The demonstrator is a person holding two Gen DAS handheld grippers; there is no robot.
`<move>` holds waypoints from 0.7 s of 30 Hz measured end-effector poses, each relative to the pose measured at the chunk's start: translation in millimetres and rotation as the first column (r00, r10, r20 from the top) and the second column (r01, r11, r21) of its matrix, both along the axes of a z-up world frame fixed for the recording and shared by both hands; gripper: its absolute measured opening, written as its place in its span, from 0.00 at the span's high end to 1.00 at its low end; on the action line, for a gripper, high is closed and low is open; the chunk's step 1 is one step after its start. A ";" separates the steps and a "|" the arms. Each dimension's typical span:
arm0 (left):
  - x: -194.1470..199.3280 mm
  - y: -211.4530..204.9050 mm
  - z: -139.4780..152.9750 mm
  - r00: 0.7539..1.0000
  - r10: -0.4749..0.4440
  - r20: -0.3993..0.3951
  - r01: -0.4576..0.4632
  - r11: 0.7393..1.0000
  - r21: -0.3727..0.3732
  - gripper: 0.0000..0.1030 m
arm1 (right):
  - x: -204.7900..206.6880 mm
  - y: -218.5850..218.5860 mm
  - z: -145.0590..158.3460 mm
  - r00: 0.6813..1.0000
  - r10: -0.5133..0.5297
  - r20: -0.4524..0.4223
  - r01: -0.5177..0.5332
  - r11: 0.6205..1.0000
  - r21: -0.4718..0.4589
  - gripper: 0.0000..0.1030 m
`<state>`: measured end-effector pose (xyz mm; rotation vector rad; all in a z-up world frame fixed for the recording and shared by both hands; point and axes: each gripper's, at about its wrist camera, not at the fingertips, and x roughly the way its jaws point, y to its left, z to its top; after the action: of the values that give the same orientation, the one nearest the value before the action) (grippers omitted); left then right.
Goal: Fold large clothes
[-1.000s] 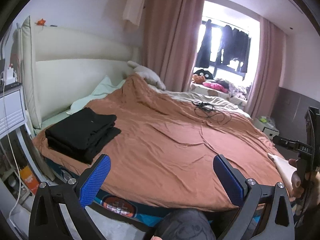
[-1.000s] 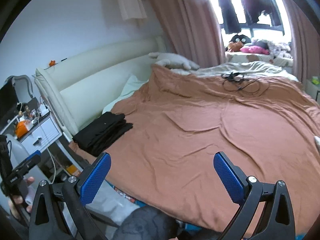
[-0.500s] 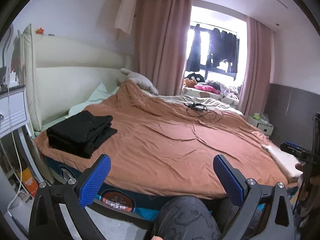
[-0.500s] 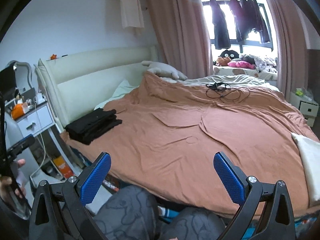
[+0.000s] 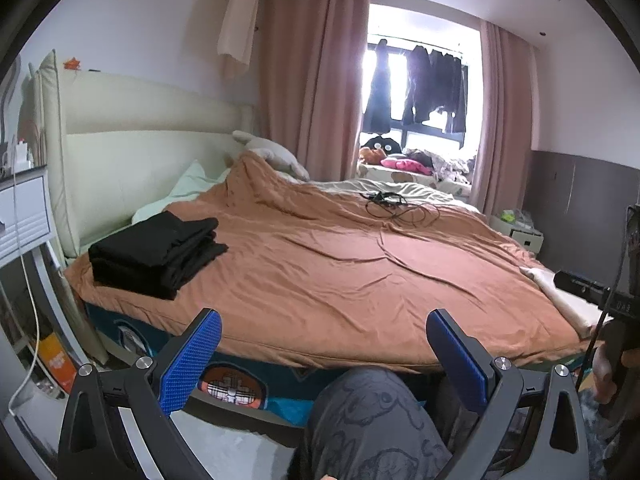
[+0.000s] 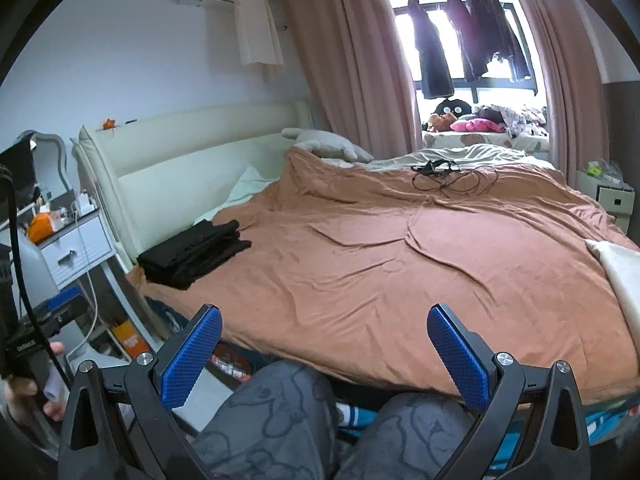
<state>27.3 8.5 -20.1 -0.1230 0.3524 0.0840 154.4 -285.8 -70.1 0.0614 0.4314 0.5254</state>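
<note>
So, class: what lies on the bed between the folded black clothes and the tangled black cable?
Only rumpled brown bedspread lies between the folded black clothes and tangled black cable; both wrist views show it.

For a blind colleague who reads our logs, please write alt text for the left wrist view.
The open left gripper hangs empty before a bed with a brown cover, over the person's grey-patterned knee. A stack of folded black clothes lies on the bed's near left corner, a tangle of black cables further back, and dark clothes hang in the window.
</note>
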 end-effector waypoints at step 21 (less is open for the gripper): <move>-0.4 2.3 2.5 1.000 0.024 -0.012 -0.024 1.000 -0.010 0.00 | -2.5 6.4 -9.1 1.000 -0.013 -0.023 0.013 1.000 0.010 0.00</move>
<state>26.9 10.8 -17.5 -0.1367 0.3633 0.1068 151.9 -279.4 -79.2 0.0805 0.4506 0.5147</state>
